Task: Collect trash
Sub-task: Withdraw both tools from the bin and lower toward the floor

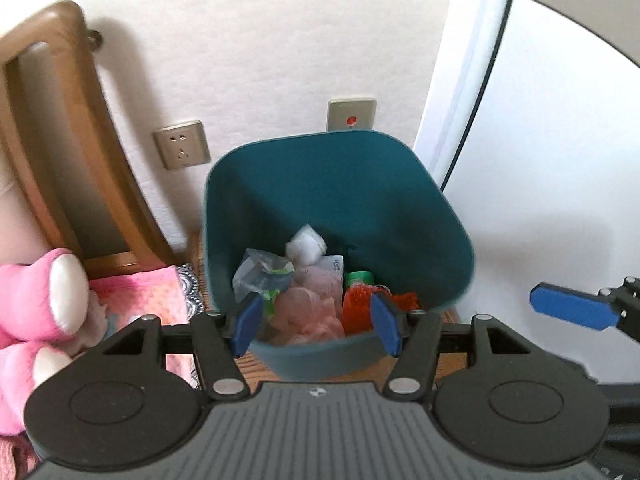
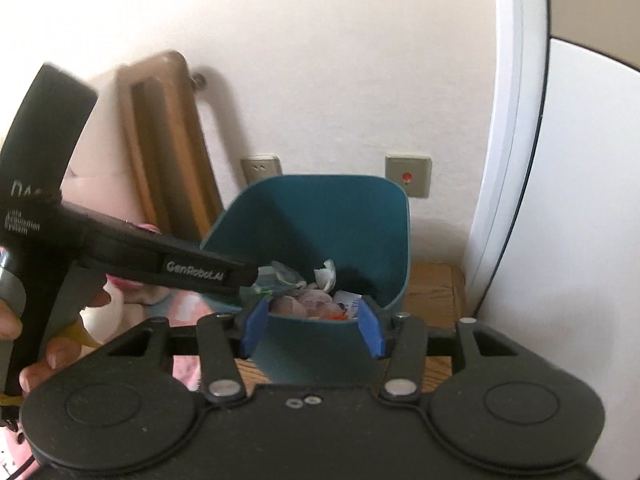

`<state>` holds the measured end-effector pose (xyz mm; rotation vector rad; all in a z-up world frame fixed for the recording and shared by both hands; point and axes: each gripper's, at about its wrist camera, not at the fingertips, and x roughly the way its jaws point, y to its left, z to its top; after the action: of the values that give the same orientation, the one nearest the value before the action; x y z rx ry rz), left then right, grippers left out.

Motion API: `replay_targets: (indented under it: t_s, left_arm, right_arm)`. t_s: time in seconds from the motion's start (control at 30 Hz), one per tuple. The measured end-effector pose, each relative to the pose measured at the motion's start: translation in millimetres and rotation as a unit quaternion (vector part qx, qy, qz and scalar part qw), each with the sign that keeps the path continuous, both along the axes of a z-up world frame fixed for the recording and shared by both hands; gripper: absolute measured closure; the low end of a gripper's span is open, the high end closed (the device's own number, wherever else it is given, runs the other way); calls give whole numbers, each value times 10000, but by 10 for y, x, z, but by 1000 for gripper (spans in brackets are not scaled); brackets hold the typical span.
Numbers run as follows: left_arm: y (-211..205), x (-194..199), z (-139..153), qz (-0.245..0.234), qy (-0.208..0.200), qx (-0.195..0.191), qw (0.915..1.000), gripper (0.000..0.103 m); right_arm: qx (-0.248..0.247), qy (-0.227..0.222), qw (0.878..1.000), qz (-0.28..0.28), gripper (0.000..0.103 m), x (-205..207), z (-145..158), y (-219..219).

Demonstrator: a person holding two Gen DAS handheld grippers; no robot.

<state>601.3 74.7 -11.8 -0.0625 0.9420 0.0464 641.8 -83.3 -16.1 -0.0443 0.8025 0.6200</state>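
drop step done: both grippers (left, right) half-open, empty, above bin; next, seek trash at 9 o'clock.

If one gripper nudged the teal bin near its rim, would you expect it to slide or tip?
The teal bin probably tips rather than slides: it looks tall and flares wider toward the rim. It likely is light, since the trash only covers the bottom. The wooden surface looks smooth, so some sliding is possible.
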Motion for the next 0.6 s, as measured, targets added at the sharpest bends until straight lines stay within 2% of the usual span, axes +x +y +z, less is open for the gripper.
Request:
replay_targets:
  t_s: [0.23,0.4,0.43,0.6]
  left_arm:
    - [-271,-741,247,208,-354,84,9991,44]
    - [-511,-1389,405,479,-605,118,9970,31]
    - [-546,-1496,415,511,-647,102,9965,26]
    - [-639,-1921,252,464,-668,41,9967,26]
  right_arm:
    - [333,-186,9990,228,50,-415,151,-406]
    - [424,-359,9975,448,47,-733,137,-575]
    - [448,-359,9972,487,47,-800,125,-591]
    - [680,-327,9961,456,44,-1122,9,-698]
